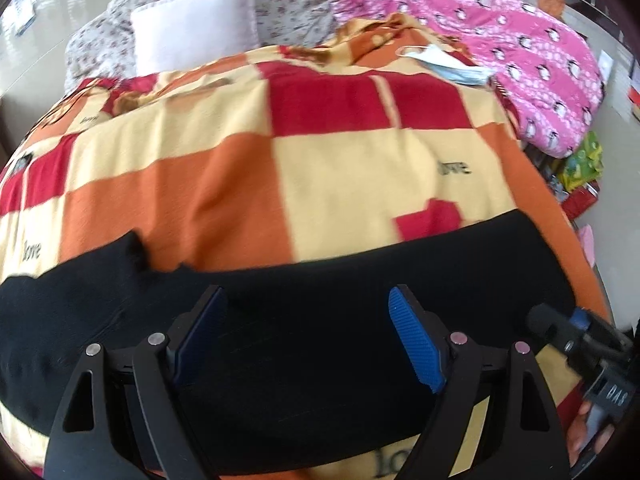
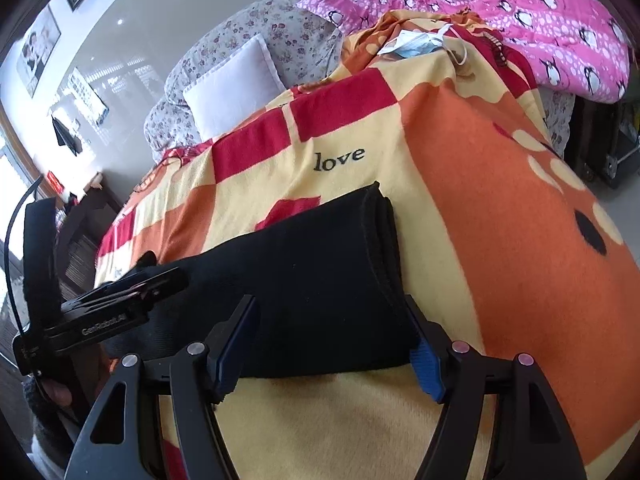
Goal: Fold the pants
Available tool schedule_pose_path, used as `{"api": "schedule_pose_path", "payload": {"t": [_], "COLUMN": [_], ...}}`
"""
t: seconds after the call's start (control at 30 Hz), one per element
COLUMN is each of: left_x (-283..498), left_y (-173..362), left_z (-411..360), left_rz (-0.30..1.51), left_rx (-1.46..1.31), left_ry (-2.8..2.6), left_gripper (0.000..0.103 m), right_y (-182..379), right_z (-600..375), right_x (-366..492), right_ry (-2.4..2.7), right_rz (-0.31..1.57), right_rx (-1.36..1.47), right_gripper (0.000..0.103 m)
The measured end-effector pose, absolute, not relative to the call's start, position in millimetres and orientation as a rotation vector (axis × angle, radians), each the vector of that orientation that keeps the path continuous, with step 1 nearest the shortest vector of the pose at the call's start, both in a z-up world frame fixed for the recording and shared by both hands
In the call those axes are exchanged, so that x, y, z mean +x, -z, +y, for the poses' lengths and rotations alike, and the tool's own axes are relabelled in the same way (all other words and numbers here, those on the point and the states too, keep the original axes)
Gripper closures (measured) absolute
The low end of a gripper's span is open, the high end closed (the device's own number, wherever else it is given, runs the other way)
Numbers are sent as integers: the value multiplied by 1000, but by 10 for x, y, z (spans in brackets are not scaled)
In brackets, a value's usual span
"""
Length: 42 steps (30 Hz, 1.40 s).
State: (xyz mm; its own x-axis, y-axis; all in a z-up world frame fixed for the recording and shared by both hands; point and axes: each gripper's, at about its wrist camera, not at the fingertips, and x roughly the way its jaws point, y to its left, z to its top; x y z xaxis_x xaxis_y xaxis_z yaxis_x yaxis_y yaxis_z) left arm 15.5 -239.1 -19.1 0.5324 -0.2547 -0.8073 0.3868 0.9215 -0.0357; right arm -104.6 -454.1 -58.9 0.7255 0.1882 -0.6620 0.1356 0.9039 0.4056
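Black pants (image 1: 80, 320) lie folded in a long band across a checked orange, red and cream blanket (image 1: 340, 168). My left gripper (image 1: 308, 300) hovers over the middle of the band, open, with nothing between its blue pads (image 1: 416, 344). In the right wrist view the pants (image 2: 320, 248) end in a stacked folded edge. My right gripper (image 2: 330, 308) is open and straddles that end, the cloth lying flat between its fingers. The left gripper (image 2: 176, 276) shows at the left over the pants. The right gripper (image 1: 540, 316) shows at the right edge of the left wrist view.
A white pillow (image 1: 196, 20) and floral bedding (image 1: 288, 8) lie at the far end of the bed. A pink penguin quilt (image 1: 520, 40) is heaped at the far right, with a face mask (image 1: 448, 64) beside it. The bed's right edge drops to clutter (image 1: 580, 160) on the floor.
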Motion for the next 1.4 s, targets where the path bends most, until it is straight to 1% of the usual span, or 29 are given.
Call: {"api": "schedule_pose_path", "payload": {"t": [0.1,0.17,0.3,0.4,0.57,0.73,0.77,0.8,0.83,0.87,0.9,0.93,0.97,1.0,1.03,1.07,1.27,1.4], "left_x": [200,234,296,397,469,425,393,393,370,354,342,331,323,323,344,349,442,504], "left_y": [170,171,63,61,76,135,158,177,216,258,259,252,244,230,207,150,-398,-712], "left_z": [-2571,-2678,-2842,-3059,-3379,-3795,-3865,-3880,-3923,-3958,-3963,-3954,-3943,-3930,-3908,-3850,-3239,-2473], "left_rz": [939,959,963,1037,1098,1094,1094,1093,1099,1114,1091,1082,1080,1077,1079,1075,982,919], "left_rx": [162,162,145,139,123,247,274,289,308,322,324,319,313,302,291,272,135,65], "left_ry": [414,454,543,674,787,837,860,868,879,894,891,900,910,912,910,919,901,786], "left_gripper": [20,20,20,20,20,20,20,26,35,52,57,63,72,79,83,91,91,89], "right_y": [601,606,610,609,621,642,647,652,658,663,678,694,699,686,661,615,105,-179], "right_z": [-4553,-4560,-4598,-4579,-4585,-4628,-4638,-4644,-4646,-4660,-4681,-4700,-4711,-4704,-4685,-4658,-4284,-3823], "right_x": [-1065,-1074,-1094,-1095,-1115,-1159,-1165,-1172,-1172,-1169,-1163,-1152,-1146,-1141,-1135,-1132,-1067,-962], "right_ry": [-35,-29,-45,-51,-63,-81,-83,-84,-71,-61,-64,-77,-86,-90,-91,-92,-187,-304], "right_rz": [756,752,752,753,745,727,720,717,716,715,715,717,713,711,707,698,619,585], "right_rx": [450,440,451,432,438,465,470,469,461,458,471,490,502,497,486,474,378,298], "right_gripper": [35,42,42,42,42,42,45,48,57,70,75,78,81,83,85,86,86,87]}}
